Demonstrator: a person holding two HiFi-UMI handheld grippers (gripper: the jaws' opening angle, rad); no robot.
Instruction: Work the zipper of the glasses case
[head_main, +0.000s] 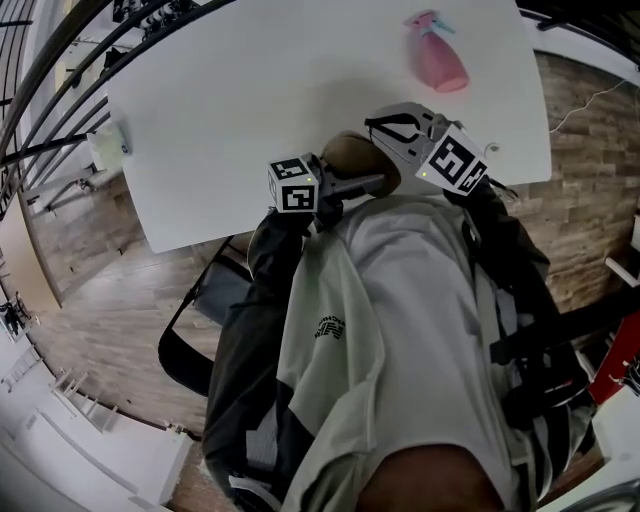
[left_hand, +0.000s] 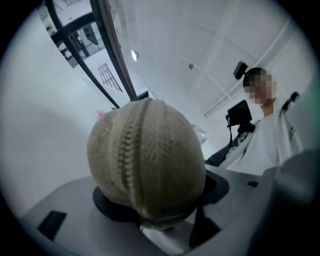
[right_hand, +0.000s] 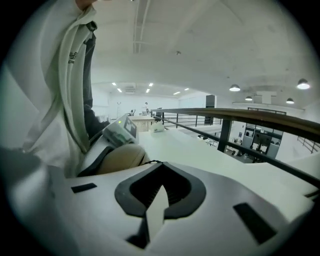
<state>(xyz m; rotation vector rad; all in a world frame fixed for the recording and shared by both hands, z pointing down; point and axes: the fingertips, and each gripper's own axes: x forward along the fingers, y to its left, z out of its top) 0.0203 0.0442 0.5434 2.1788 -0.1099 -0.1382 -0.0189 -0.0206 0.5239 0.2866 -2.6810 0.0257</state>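
Observation:
The tan fabric glasses case (head_main: 350, 157) is held up over the near edge of the white table (head_main: 250, 90), close to my chest. My left gripper (head_main: 368, 184) comes in from the left and is shut on the case. In the left gripper view the case (left_hand: 150, 160) fills the jaws, with its zipper line (left_hand: 127, 150) running up its rounded end. My right gripper (head_main: 385, 128) meets the case from the right. In the right gripper view the jaws (right_hand: 156, 169) are shut, and a thin dark pull cord (right_hand: 150, 162) runs from the case (right_hand: 120, 159) to their tips.
A pink spray bottle (head_main: 437, 58) stands at the far right of the table. A small white box (head_main: 108, 148) sits at the table's left edge. A dark bag (head_main: 205, 310) lies on the wooden floor to my left. A person in white (left_hand: 272, 135) stands behind, and a railing (right_hand: 240, 117) runs past the table.

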